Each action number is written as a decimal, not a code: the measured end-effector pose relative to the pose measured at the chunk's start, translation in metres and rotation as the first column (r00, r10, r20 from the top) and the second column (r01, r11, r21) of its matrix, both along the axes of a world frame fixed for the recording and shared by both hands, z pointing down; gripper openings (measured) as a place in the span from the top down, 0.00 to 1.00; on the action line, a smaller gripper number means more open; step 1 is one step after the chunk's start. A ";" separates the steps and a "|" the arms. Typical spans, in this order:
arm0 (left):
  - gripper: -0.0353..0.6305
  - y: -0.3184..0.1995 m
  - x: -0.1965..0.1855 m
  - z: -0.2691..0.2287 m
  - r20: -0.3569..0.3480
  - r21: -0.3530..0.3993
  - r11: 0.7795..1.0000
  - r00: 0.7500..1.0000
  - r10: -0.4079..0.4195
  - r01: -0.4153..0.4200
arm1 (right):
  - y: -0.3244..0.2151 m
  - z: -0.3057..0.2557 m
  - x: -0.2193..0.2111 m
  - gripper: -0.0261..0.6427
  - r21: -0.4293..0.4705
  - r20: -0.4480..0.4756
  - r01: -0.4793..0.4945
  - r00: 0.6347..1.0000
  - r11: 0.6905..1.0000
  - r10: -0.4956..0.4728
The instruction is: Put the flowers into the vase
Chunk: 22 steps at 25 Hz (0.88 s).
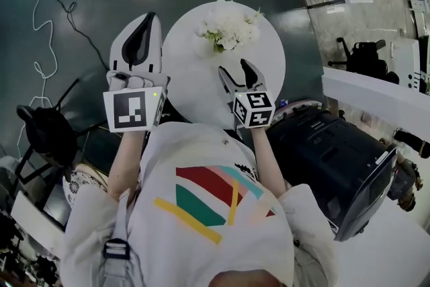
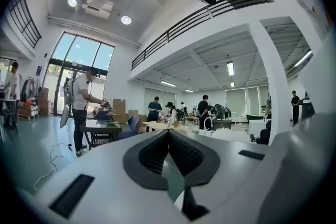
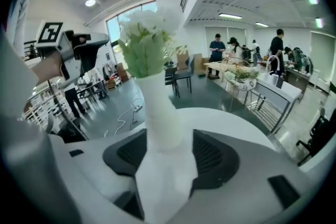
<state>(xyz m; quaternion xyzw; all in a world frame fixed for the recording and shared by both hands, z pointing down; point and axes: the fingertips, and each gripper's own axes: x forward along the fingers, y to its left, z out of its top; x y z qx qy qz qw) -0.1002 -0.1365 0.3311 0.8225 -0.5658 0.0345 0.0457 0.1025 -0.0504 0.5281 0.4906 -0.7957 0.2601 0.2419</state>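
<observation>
right gripper (image 1: 234, 67) jaws apart, gripping nothing | vase (image 3: 157, 107) upright on table (image 1: 270, 57), dead ahead of my right jaws, flowers (image 1: 228, 25) in it | left gripper (image 1: 150, 17) clenched empty, farther off

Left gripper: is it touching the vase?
Apart. Head view: the left gripper sits left of the table, with its bare top between it and the flowers topping the vase.

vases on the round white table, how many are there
1: a white vase holding white flowers stands on the round table, straight ahead of the open right gripper. No other shows, though the gripper hides some tabletop.
</observation>
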 end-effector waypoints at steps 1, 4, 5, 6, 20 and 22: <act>0.94 -0.001 -0.001 0.001 0.000 -0.002 1.000 1.000 0.003 -0.003 | -0.002 -0.010 0.010 0.65 0.015 0.001 -0.056 0.998 0.998 0.056; 0.94 -0.005 -0.003 -0.002 0.009 0.012 1.000 1.000 0.017 -0.017 | -0.015 -0.052 0.039 0.94 0.133 0.051 -0.250 0.968 0.959 0.245; 0.94 -0.006 -0.002 -0.004 0.012 0.017 1.000 1.000 0.021 -0.021 | -0.019 -0.068 0.048 0.94 0.180 0.079 -0.301 0.953 0.937 0.291; 0.94 -0.006 -0.001 -0.005 0.013 0.020 0.999 1.000 0.025 -0.025 | -0.022 -0.086 0.054 0.94 0.226 0.104 -0.337 0.941 0.914 0.321; 0.94 0.004 0.046 -0.028 -0.043 0.044 0.988 0.988 0.151 -0.149 | -0.026 -0.240 0.011 0.94 0.650 -0.023 -0.183 0.965 0.738 0.260; 0.94 0.006 0.054 -0.033 -0.048 0.053 0.983 0.983 0.176 -0.173 | -0.025 -0.242 0.000 0.94 0.635 0.034 -0.201 0.972 0.746 0.233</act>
